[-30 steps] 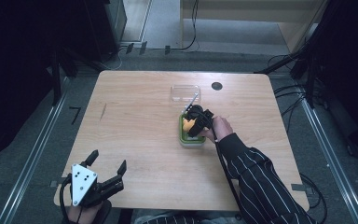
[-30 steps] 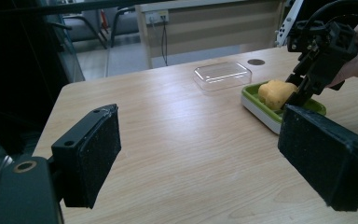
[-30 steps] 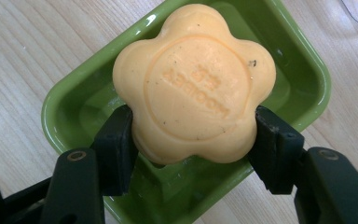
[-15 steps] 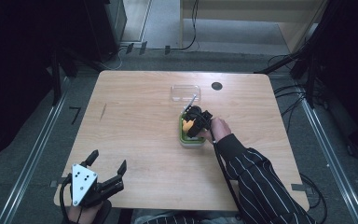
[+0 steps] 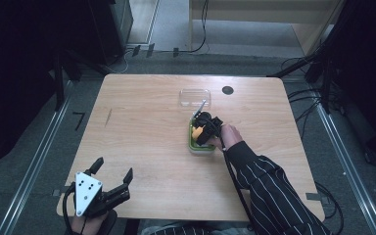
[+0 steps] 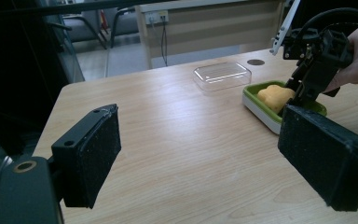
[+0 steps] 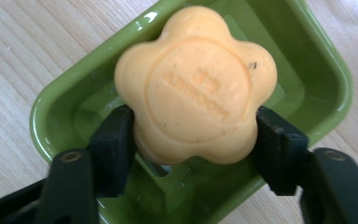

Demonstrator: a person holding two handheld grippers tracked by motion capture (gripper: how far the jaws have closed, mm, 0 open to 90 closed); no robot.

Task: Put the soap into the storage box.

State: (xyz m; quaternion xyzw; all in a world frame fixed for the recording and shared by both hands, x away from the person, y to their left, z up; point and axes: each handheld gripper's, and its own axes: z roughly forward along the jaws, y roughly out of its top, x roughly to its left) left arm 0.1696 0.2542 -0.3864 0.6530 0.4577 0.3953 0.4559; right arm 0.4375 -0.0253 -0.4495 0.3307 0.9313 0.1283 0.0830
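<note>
Nothing is shifting since earlier: the right hand-held gripper (image 7: 193, 140) is still clamping the orange soap (image 7: 196, 84) in the green dish (image 7: 326, 70); the left hand-held gripper (image 5: 111, 174) is idling wide open, empty, at the counter's (image 5: 142, 122) seven o'clock.

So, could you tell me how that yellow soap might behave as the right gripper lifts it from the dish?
The soap looks solid, so it probably stays stiff. Its smooth, lobed sides may slip between the right gripper's jaws, which press it on both sides. The glossy green dish seems light and might shift if bumped.
</note>
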